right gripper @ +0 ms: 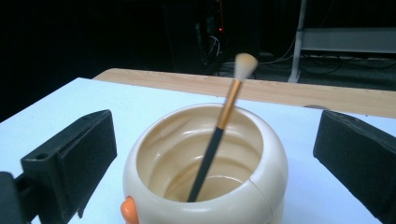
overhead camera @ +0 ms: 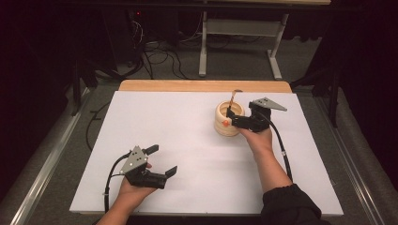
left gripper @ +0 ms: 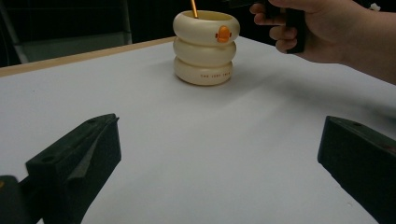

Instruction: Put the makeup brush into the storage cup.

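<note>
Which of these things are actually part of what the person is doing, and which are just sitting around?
Part of the job:
- makeup brush, standing inside the holder
- cream ringed holder
- right gripper, jaws open at the holder's rim

Just there:
- left gripper, open over bare table
- white table
- wooden board at the far edge
- cables on the floor

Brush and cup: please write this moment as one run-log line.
brush: standing in cup | right gripper: open, released | left gripper: open, idle
</note>
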The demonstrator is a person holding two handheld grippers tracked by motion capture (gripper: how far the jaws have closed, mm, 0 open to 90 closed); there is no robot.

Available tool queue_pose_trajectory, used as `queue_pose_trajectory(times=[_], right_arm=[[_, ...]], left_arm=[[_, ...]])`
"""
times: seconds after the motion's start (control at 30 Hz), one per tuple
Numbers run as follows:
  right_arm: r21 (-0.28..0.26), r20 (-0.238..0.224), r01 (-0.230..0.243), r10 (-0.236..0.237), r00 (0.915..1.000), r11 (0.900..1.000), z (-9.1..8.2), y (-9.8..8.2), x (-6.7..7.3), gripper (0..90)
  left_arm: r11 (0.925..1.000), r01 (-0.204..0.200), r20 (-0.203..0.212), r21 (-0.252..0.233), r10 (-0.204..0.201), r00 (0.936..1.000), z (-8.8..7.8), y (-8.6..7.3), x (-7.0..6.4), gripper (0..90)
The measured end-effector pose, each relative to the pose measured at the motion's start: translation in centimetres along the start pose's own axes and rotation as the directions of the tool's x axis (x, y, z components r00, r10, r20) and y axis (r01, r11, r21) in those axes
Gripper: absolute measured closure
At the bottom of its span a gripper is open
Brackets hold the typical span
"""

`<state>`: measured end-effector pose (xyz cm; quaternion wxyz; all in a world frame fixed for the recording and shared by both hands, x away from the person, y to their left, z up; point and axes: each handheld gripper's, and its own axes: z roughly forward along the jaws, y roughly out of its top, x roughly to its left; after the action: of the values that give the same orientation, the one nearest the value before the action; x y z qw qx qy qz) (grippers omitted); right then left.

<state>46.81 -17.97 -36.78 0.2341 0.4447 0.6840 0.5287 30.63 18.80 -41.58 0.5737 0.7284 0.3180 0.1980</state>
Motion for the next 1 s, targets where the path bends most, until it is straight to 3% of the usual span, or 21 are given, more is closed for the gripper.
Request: queue_pose_trajectory(times=[0.57,1.0], right_arm=[[0.016,-0.005,0.049,-0.049,0.9988,0.999,-0.8,0.1,0.8,0.8],[0.037,-0.026,0.096,-0.095,0.9952,0.995,-3.5,-1.1,1.6,0.9]], left_arm=[[1.0000,0.002,-0.005,0.004,-0.002,1.0000,0.0,0.0,0.1,0.2],[0.9999,0.012,-0.020,0.008,-0.012,0.9997,-0.1,0.0,0.3,0.2]])
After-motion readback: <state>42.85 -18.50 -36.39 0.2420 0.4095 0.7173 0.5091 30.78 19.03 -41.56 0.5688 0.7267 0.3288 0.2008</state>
